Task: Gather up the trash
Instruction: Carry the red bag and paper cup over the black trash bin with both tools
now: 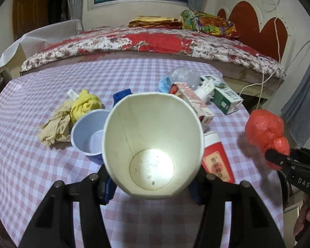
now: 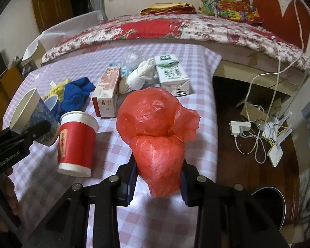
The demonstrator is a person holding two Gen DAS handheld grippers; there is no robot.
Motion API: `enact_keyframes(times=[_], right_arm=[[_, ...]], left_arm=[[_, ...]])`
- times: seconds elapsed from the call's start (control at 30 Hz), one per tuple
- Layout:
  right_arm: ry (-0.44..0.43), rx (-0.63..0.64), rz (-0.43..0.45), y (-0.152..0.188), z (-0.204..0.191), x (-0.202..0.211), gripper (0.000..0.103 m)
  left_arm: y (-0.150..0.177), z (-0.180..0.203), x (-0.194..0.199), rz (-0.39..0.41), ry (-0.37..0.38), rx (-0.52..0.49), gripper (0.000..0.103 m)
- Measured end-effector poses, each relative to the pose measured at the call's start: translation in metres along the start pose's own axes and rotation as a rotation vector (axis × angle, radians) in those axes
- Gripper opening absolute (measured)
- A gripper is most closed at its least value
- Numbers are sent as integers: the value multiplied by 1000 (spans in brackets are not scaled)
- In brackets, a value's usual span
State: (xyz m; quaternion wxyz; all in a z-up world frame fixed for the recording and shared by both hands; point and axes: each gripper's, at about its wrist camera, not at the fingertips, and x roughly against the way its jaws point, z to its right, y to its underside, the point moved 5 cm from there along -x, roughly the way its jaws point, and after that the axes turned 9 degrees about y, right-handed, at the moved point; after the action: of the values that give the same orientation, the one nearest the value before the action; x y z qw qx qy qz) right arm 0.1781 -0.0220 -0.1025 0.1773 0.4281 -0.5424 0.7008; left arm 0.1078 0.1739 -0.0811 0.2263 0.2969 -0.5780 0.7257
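My left gripper [image 1: 153, 188] is shut on a dark-patterned paper cup [image 1: 153, 144], white inside and empty, held above the checked table; it also shows in the right wrist view [image 2: 34, 116]. My right gripper [image 2: 158, 177] is shut on a crumpled red plastic bag [image 2: 155, 128], held above the table's right side; the bag also shows in the left wrist view [image 1: 266, 132]. A red paper cup [image 2: 76, 142] stands upright on the table between the two grippers. A red-white carton [image 2: 107, 91] and a green-white carton [image 2: 171, 72] lie further back.
A blue-white cup [image 1: 88, 132], yellow cloth [image 1: 84, 105], tan crumpled paper [image 1: 55, 128], blue cloth [image 2: 76, 93] and white and clear plastic bags [image 2: 138, 74] lie on the table [image 1: 31, 165]. A dark bin opening [image 2: 268, 206] and cables [image 2: 256, 128] are on the floor at right. A bed is behind.
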Motion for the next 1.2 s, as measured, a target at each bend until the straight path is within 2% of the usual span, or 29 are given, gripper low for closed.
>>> enact_keyframes(times=[0.27, 0.77, 1.2], right_arm=[[57, -97, 43, 16, 51, 33, 37], [186, -268, 106, 71, 162, 85, 37], [309, -394, 53, 136, 254, 108, 37]], left_arm=[[-5, 44, 11, 18, 67, -68, 57], [1, 175, 7, -6, 240, -258, 56], [34, 290, 13, -65, 385, -417, 56]])
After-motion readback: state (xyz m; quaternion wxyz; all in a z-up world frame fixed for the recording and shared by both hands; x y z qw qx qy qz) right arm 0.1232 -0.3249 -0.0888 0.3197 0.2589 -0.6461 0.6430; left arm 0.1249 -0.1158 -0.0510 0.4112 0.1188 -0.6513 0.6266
